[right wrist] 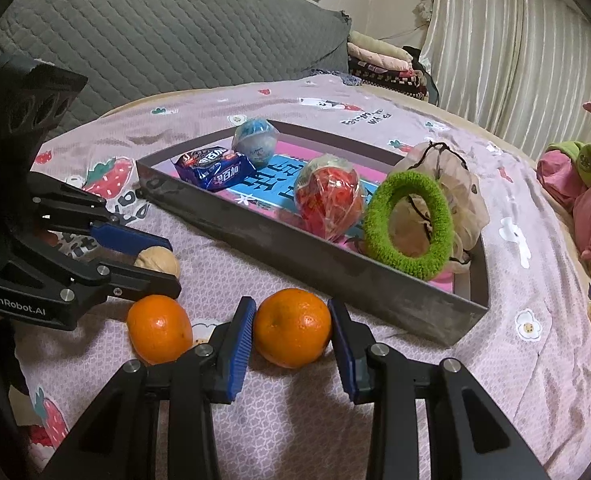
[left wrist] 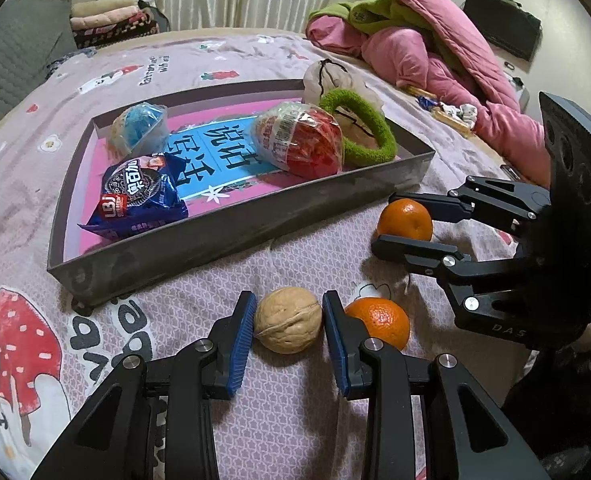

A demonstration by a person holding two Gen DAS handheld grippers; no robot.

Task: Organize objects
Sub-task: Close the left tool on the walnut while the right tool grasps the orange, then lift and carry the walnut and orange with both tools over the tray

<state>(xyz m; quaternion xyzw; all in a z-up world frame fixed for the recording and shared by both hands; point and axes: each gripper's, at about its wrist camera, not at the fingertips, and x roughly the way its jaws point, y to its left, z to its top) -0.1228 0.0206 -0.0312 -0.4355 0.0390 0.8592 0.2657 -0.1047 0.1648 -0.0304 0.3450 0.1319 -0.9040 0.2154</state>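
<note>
The left gripper (left wrist: 288, 334) sits lowest in its own view, its 2 blue pads closed on a walnut (left wrist: 288, 319) that rests on the patterned bedspread (left wrist: 279, 420). The left pad touches the shell; the right pad stands against its other side, so this reads as a grasp on the walnut. The right gripper (right wrist: 291, 334) likewise has an orange (right wrist: 292, 326) clamped between its pads, also resting on the bedspread. A 2nd orange (right wrist: 160, 329) lies loose between the 2 grippers, just beside the left gripper's right finger.

The step in hand looks like lifting both items into the grey tray (left wrist: 231, 236), which lies just beyond them and already holds a blue snack packet (left wrist: 143, 196), a red wrapped ball (left wrist: 303, 144), a blue wrapped ball (left wrist: 139, 128) and a green ring (left wrist: 359, 128) at its far corner.

To do it well, each gripper should rise straight up first, high enough to clear the tray's near wall, before moving forward. The walnut is hard and round, so it may slip; a firm, centred squeeze helps. The orange is softer and needs only gentle pressure. The left gripper should lift without nudging the loose orange. Bare floor between the packet and the red ball seems the best landing spot.
</note>
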